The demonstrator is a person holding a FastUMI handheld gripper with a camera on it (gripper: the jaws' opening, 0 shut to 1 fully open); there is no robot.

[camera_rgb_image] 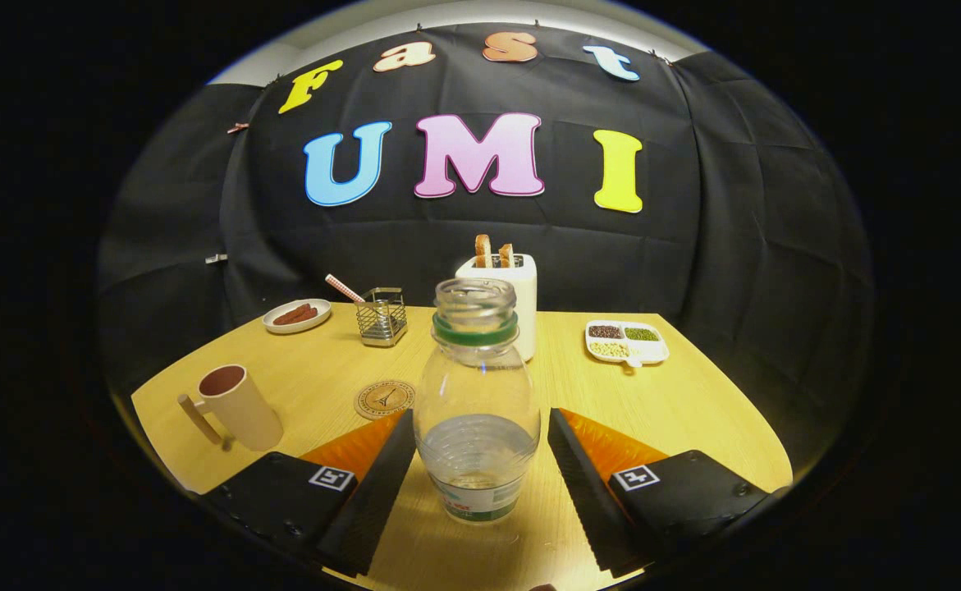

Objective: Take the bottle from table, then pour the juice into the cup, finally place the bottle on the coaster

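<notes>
- Bottle (477, 402) stands upright on the desk (677, 410), uncapped, between the fingers (382, 484) (spread wide, seemingly not touching it).
- Coaster (384, 399) lies just beyond the left finger.
- Cup (238, 406) stands left of the coaster, apart from it.
- Toaster (521, 295) behind the bottle.

claw (480, 472) level and forward, both fingers (373, 484) spread wide, gripping nothing
</notes>
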